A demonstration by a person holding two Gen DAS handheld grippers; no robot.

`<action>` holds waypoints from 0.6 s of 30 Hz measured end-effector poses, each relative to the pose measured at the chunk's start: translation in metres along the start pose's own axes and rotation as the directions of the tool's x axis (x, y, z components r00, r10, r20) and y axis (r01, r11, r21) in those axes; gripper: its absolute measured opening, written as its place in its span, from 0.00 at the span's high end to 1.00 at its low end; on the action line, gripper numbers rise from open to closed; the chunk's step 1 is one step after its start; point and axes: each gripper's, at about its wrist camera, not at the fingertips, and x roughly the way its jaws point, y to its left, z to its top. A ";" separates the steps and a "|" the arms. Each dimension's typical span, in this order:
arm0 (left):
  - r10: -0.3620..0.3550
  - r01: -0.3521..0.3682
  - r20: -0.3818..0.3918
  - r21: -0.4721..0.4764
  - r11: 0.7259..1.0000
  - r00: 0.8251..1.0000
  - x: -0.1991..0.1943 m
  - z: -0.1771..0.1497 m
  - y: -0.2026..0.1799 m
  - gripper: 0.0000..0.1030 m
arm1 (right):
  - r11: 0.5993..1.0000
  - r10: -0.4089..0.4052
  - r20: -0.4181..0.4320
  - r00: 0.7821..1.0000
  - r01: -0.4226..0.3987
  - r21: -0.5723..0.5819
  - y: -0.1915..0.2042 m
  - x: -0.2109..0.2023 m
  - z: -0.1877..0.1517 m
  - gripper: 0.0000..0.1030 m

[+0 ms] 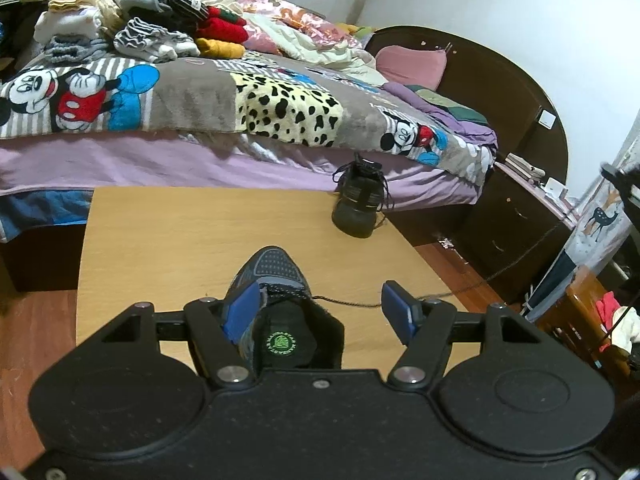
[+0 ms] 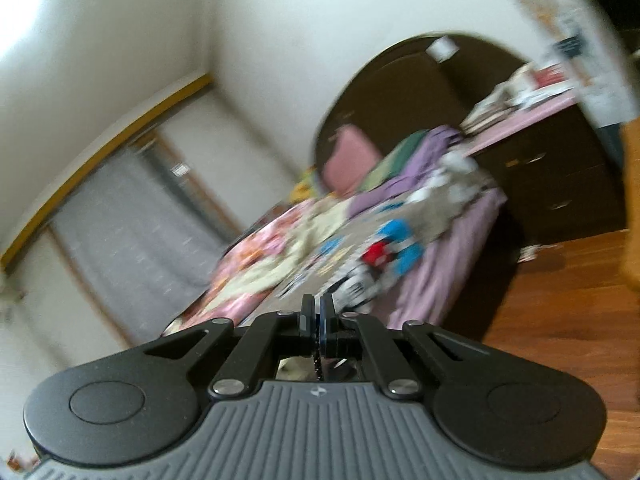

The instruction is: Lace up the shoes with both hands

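A dark grey and black shoe [image 1: 276,276] lies on the light wooden table [image 1: 160,232], toe pointing away, its tongue with a green logo nearest to me. My left gripper [image 1: 320,292] stands open over its heel end. The left blue pad [image 1: 240,310] lies against the shoe's side and the right pad [image 1: 398,308] is clear of it. A black lace [image 1: 352,303] runs taut from the shoe's eyelets off to the right and upward. In the blurred right wrist view my right gripper [image 2: 318,304] is shut on the lace [image 2: 319,354], which hangs below the pads.
A second black shoe [image 1: 358,196] stands at the table's far right edge, against the bed [image 1: 200,156]. Folded clothes [image 1: 140,16] are piled on the bed. A dark headboard [image 1: 500,92] and a nightstand [image 1: 516,224] stand to the right, over wooden floor [image 1: 28,340].
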 end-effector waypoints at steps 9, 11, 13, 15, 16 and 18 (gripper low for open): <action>-0.040 0.040 -0.022 0.031 0.999 0.999 0.010 0.001 -0.011 0.35 | 0.948 0.262 -0.312 0.913 -0.303 -0.093 0.081 0.043 -0.071 0.96; -0.045 0.047 -0.037 0.033 0.998 0.998 0.015 0.001 -0.013 0.35 | 0.932 0.283 -0.373 0.883 -0.345 -0.109 0.097 0.052 -0.088 0.96; -0.048 0.049 -0.049 0.032 0.998 0.998 0.019 0.001 -0.014 0.35 | 0.914 0.297 -0.432 0.852 -0.385 -0.131 0.109 0.060 -0.104 0.96; -0.048 0.050 -0.061 0.036 0.998 0.997 0.024 0.001 -0.015 0.35 | 0.895 0.303 -0.482 0.822 -0.419 -0.151 0.120 0.064 -0.121 0.96; -0.047 0.050 -0.067 0.039 0.998 0.997 0.027 0.000 -0.016 0.35 | 0.889 0.307 -0.504 0.807 -0.432 -0.151 0.124 0.066 -0.130 0.96; -0.049 0.053 -0.075 0.046 0.998 0.996 0.031 0.000 -0.016 0.35 | 0.878 0.318 -0.542 0.778 -0.457 -0.140 0.128 0.069 -0.145 0.96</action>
